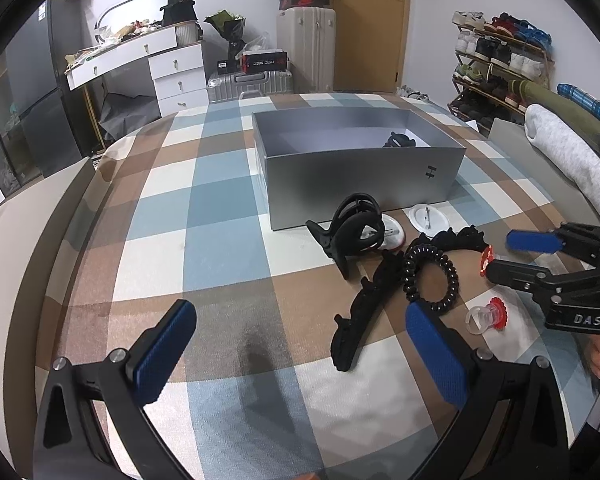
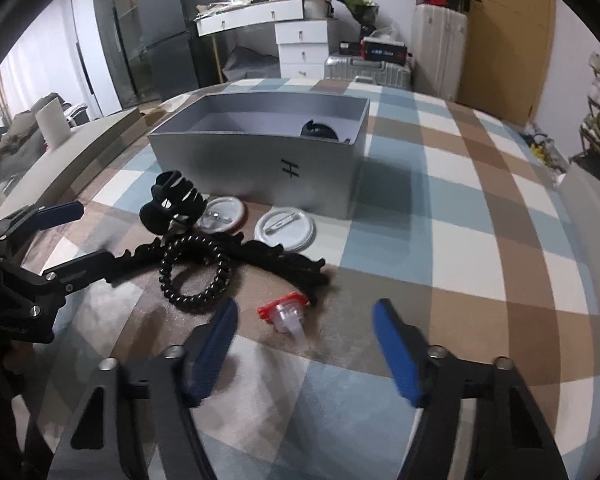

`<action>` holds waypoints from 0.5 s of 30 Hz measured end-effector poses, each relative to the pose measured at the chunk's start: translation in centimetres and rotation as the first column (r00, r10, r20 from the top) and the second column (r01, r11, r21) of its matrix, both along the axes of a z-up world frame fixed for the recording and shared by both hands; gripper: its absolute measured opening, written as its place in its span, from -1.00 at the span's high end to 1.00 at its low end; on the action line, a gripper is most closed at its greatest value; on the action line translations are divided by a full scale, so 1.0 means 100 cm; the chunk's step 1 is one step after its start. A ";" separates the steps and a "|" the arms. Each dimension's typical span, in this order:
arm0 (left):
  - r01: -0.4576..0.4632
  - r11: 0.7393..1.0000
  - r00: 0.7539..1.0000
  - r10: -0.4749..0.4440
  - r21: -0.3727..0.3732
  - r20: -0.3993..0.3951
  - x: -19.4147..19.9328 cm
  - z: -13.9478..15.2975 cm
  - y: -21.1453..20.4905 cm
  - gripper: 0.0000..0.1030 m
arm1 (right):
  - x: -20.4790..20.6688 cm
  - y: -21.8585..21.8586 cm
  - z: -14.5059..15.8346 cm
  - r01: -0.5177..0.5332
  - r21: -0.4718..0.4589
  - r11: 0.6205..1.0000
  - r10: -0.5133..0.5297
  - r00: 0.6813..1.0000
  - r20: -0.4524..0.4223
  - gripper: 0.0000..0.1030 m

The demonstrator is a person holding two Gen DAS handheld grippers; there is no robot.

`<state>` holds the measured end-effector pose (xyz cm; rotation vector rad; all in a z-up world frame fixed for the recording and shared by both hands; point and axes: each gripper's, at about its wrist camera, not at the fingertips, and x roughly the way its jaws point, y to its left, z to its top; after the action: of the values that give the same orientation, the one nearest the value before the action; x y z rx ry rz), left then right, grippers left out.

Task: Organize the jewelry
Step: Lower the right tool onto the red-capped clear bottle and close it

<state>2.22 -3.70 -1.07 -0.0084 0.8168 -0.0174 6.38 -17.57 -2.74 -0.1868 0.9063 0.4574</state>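
A bedroom's checked bed cover (image 1: 228, 240) carries a grey box (image 1: 360, 168). Just before it lies a light, springy coil hair tie (image 1: 432, 276); pinch its rim. Both the left hand-held gripper (image 1: 300, 344) and the right hand-held gripper (image 2: 304, 344) gape apart, empty.

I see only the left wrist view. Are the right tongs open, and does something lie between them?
Observer: Yes, open. The right tongs are spread wide, and the small red and clear piece lies on the bedcover between their tips, touching neither.
Operator: The badge under the claw clip, which side is up?
Observer: The right wrist view shows that badge pin side up; the claw clip covers only its left edge.
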 end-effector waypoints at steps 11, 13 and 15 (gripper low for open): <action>0.000 1.000 1.000 0.000 -0.004 -0.013 0.003 -0.004 0.000 -0.98 | -0.006 0.011 -0.006 -0.068 -0.021 0.997 0.068 0.997 -0.020 0.59; -0.001 1.000 1.000 0.001 -0.004 -0.017 0.003 -0.004 0.000 -0.98 | -0.007 0.010 -0.006 -0.079 -0.010 0.997 0.079 0.997 -0.022 0.69; 0.002 1.000 1.000 -0.002 -0.006 -0.017 0.003 -0.004 0.000 -0.98 | -0.007 0.009 -0.003 -0.091 0.022 0.996 0.091 0.996 -0.019 0.69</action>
<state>2.54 -3.73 -1.47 -0.0133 0.8341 -0.0222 5.64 -16.70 -3.03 -0.2055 0.9148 0.5539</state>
